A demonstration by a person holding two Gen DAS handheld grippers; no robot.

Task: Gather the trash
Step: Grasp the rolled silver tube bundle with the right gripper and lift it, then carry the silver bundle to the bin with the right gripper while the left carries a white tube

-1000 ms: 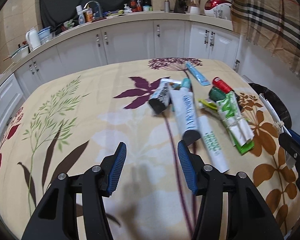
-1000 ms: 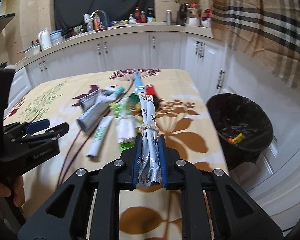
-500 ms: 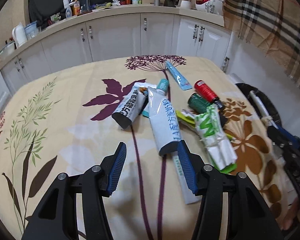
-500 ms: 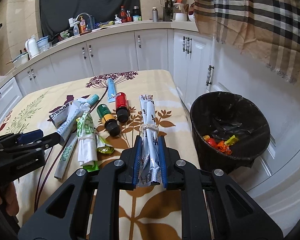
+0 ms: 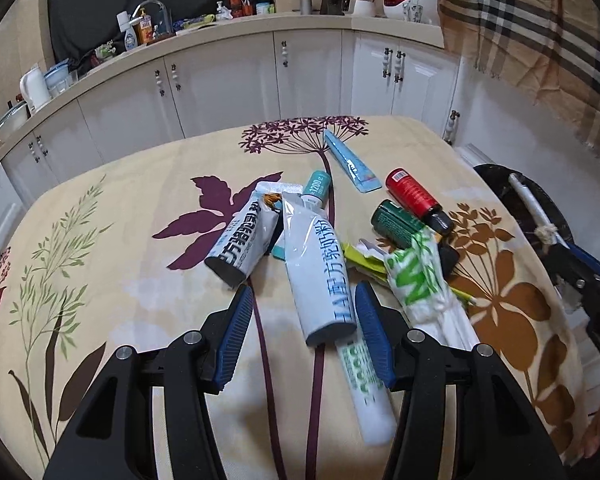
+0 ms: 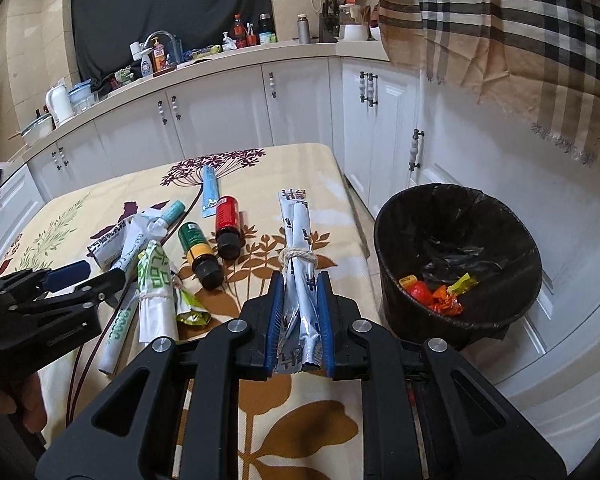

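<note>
a rolled white-and-blue wrapper bundle tied with string (image 6: 299,240) is clamped between the blue pads of the right gripper (image 6: 299,320), whose jaws are closed tight on it above the near right part of the floral-clothed counter (image 6: 260,420). the black-lined round trash bin (image 6: 458,216) stands on the floor just right of the counter, with orange and yellow scraps seen inside. the left gripper (image 5: 304,336) is held about half open over the counter and nothing is gripped; the near end of a large white tube with blue lettering (image 5: 316,268) lies between its pads. a red bottle (image 5: 414,196), a green bottle (image 5: 392,224) and a green-and-white tied bundle (image 5: 420,280) lie to the right.
</note>
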